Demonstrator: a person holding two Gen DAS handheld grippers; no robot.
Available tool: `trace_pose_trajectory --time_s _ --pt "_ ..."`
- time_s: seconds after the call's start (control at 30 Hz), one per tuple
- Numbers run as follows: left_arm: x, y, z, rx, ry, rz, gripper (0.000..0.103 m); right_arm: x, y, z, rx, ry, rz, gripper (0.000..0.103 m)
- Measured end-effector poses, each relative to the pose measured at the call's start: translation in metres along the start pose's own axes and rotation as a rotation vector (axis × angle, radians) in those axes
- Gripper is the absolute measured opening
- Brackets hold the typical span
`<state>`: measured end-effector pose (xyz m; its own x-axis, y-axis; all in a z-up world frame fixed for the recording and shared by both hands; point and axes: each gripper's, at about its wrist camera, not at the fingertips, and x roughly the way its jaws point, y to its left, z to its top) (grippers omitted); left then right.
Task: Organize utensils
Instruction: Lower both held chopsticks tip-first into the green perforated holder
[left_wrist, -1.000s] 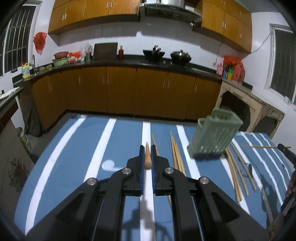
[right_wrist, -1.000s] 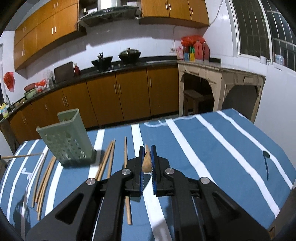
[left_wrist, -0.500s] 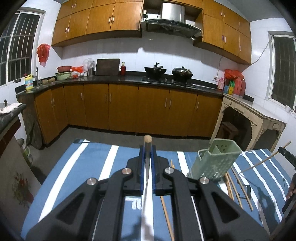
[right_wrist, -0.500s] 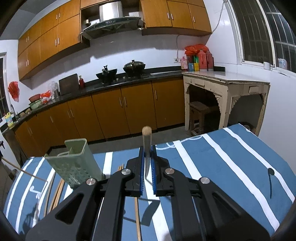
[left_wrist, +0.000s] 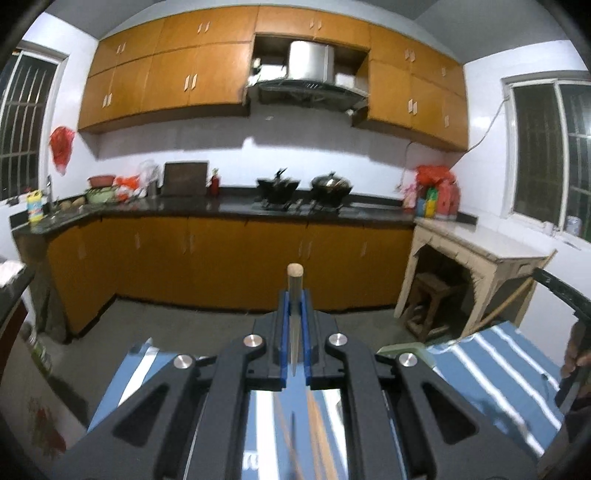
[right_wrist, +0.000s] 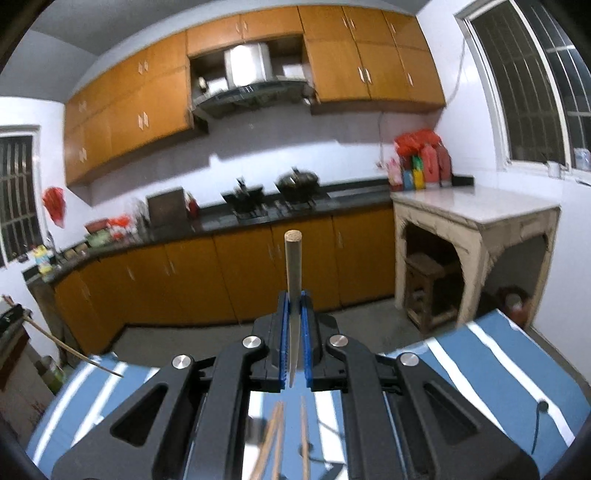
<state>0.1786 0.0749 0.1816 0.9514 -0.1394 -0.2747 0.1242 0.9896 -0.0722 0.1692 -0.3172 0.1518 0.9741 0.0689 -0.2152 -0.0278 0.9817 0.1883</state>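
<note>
My left gripper (left_wrist: 294, 295) is shut on a wooden chopstick (left_wrist: 294, 280) that points forward, lifted and tilted up off the table. My right gripper (right_wrist: 293, 295) is shut on another wooden chopstick (right_wrist: 293, 258), also raised and pointing forward. More chopsticks (left_wrist: 321, 439) lie on the blue striped tablecloth (left_wrist: 491, 362) below the left gripper, and several (right_wrist: 275, 435) below the right one. Only the green utensil basket's rim (left_wrist: 400, 349) peeks out behind the left gripper. The right gripper's chopstick (left_wrist: 513, 295) shows at the right edge of the left view.
Kitchen cabinets and a black counter (left_wrist: 221, 206) with woks run along the far wall. A stone side table (right_wrist: 476, 206) stands to the right. The other chopstick tip (right_wrist: 74, 354) shows at the left in the right view.
Both grippers have risen and tilted upward with their chopsticks, so the table and the green basket have dropped almost out of view.
</note>
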Motion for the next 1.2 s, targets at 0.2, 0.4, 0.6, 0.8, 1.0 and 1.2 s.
trace_pose_trajectory --time_s 0.2,0.4,0.6,0.8,1.0,1.2 --pt "0.003 -0.035 0.026 0.006 -0.028 -0.095 0.007 0.001 0.031 0.014 0.009 -0.017 0.134 0.007" --pt "0.028 -0.059 0.022 -0.005 0.016 -0.152 0.007 0.017 0.058 0.001 -0.02 0.027 0.189 0.007" --pt "0.048 -0.066 0.009 -0.006 0.063 -0.173 0.007 0.029 0.061 -0.01 -0.013 0.078 0.202 0.007" --pt "0.077 -0.068 -0.01 -0.016 0.122 -0.176 0.007 0.045 0.065 -0.027 -0.018 0.15 0.198 0.007" --pt "0.099 -0.07 -0.028 -0.012 0.174 -0.172 0.007 0.069 0.059 -0.043 0.019 0.239 0.208 0.007" --pt "0.109 -0.068 -0.037 -0.018 0.21 -0.172 0.007 0.081 0.055 -0.051 0.048 0.288 0.207 0.007"
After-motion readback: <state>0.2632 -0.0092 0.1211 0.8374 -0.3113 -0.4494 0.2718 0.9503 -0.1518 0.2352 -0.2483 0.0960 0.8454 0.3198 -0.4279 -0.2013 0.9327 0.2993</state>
